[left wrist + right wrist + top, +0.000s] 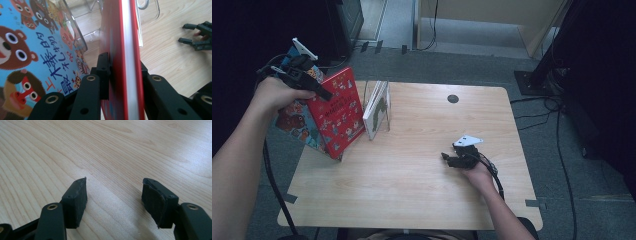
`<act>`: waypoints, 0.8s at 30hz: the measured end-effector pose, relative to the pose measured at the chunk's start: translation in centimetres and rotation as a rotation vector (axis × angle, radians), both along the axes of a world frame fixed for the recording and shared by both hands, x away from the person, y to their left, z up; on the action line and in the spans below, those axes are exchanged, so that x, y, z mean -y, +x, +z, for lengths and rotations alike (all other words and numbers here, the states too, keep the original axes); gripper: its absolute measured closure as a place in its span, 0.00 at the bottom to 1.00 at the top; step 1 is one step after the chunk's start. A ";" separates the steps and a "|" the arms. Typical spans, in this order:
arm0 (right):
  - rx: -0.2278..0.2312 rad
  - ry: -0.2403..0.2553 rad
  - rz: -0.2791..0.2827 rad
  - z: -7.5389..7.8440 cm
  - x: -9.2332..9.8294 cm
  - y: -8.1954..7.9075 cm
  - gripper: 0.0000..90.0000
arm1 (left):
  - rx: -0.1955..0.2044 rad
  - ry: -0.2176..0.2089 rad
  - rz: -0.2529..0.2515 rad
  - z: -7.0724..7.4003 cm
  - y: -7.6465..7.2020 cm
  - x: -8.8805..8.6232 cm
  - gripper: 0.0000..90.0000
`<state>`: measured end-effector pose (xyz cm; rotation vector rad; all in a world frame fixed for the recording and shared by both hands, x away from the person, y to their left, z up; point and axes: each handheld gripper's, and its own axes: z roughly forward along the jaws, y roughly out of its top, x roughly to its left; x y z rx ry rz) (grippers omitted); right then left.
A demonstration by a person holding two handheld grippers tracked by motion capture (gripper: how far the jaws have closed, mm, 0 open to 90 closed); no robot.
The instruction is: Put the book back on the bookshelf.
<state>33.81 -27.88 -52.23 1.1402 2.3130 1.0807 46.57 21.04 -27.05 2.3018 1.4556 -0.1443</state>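
From the high view, I've got the left gripper [323,93] clamped on the top edge of the red picture book [337,112], which stands tilted at the table's [422,190] left edge, just beside a clear book stand [379,107]. My right gripper [446,156] rests low over bare wood, well apart. In the left gripper view, both pads press the red book's [122,50] covers, with a blue bear book [30,50] alongside. In the right gripper view, jaws gape wide, nothing between them.

You have three books at the table's [422,190] left edge: one red [337,112], one blue [294,120], one white [377,110]. You hold two grippers [324,94] [446,157].
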 end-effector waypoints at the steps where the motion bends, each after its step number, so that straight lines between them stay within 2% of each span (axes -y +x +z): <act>1: 0.000 0.000 0.000 0.0 0.0 0.0 0.41 | 0.000 0.000 0.000 0.0 0.0 0.0 0.83; 3: 0.000 0.000 0.000 0.0 0.0 0.0 0.41 | 0.000 0.020 0.004 -0.2 0.0 0.2 0.85; 6: -0.002 0.000 0.001 0.0 -0.1 0.0 0.41 | 0.002 0.040 0.045 -0.2 0.1 -0.3 0.88; 11: -0.002 0.002 0.001 0.0 -0.1 0.0 0.42 | 0.006 0.029 0.062 -0.3 0.2 -0.4 0.89; 13: -0.002 0.002 0.002 0.0 -0.1 0.0 0.42 | 0.019 0.017 0.061 -0.1 0.4 -0.3 0.89; 19: -0.003 0.002 0.003 0.0 -0.1 0.0 0.42 | 0.045 0.012 0.111 0.8 1.3 -0.3 0.89; 24: 0.000 0.000 0.006 0.0 -0.1 0.1 0.41 | 0.063 0.013 0.142 0.8 2.2 -0.2 0.89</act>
